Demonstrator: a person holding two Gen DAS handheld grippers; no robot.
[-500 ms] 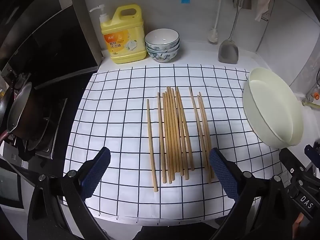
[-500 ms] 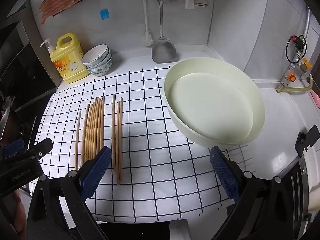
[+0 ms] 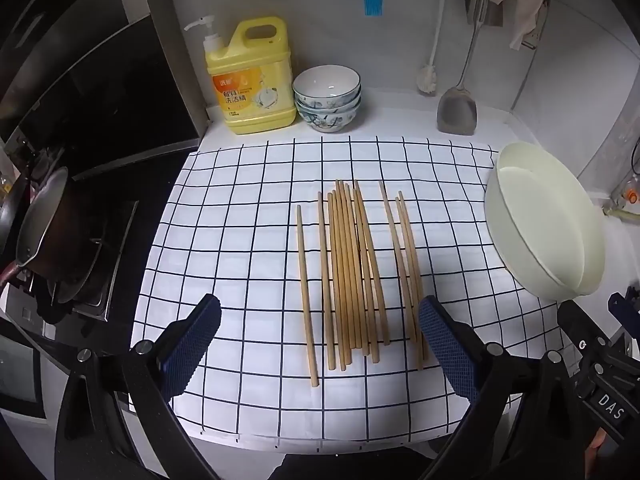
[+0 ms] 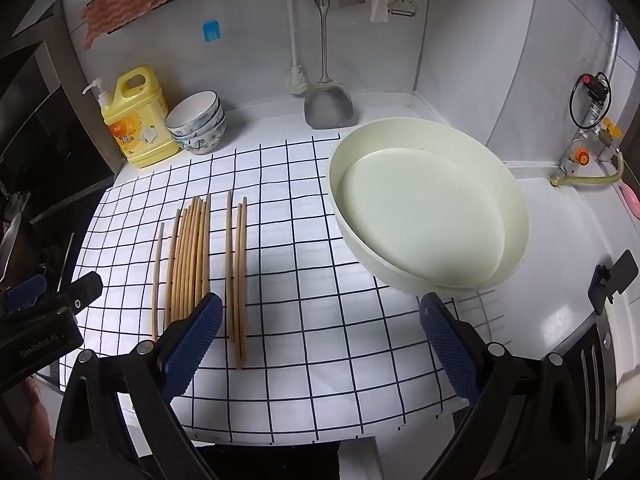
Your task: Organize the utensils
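Observation:
Several wooden chopsticks [image 3: 352, 272] lie side by side on a white cloth with a black grid [image 3: 248, 240]; they also show in the right wrist view [image 4: 192, 256]. A large cream basin [image 4: 516, 216] stands on the cloth's right side, also seen in the left wrist view [image 3: 584, 240]. My left gripper [image 3: 320, 340] is open and empty, hovering over the near ends of the chopsticks. My right gripper [image 4: 320, 336] is open and empty over the cloth, between the chopsticks and the basin.
A yellow detergent jug [image 3: 250, 80] and stacked bowls [image 3: 327, 98] stand at the back wall. A metal spatula [image 3: 457, 110] and a brush [image 3: 430, 80] hang there. A stove with a pan [image 3: 44, 232] is at the left. A gas valve [image 4: 588, 148] is at the right.

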